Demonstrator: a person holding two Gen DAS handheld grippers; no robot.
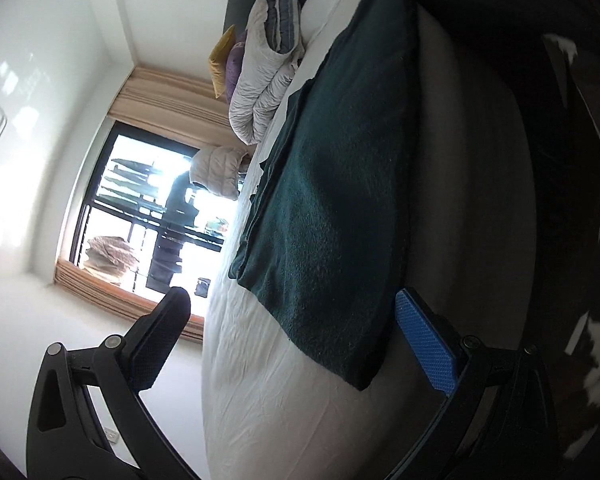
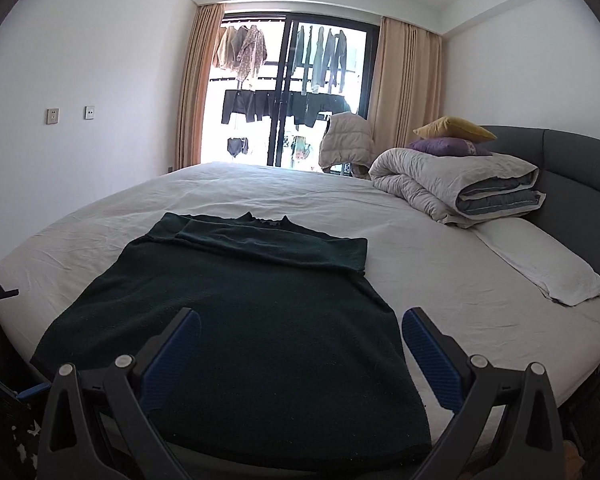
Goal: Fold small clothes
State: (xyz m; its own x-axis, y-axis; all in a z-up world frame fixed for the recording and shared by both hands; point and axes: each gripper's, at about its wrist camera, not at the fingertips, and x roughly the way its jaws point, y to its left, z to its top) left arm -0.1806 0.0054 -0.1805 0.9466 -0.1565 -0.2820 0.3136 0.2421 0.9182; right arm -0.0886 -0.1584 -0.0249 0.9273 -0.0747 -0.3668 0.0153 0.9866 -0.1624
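A dark green knit top [image 2: 240,320] lies flat on the white bed sheet [image 2: 440,264]. Its collar points toward the window, and a sleeve is folded across the chest. The hem hangs a little over the near bed edge. My right gripper [image 2: 300,316] hovers over the hem with its blue pads wide apart and nothing between them. The left wrist view is rolled on its side. There my left gripper [image 1: 292,308] is open beside the bed edge, near one lower corner of the top [image 1: 340,180], and it holds nothing.
A rolled grey duvet [image 2: 460,188] with a purple cushion [image 2: 448,147] and a yellow cushion [image 2: 456,127] sits at the back right. Near it are a flat white pillow [image 2: 540,264] and the grey headboard [image 2: 572,168]. A pale jacket [image 2: 348,140] hangs before the balcony door.
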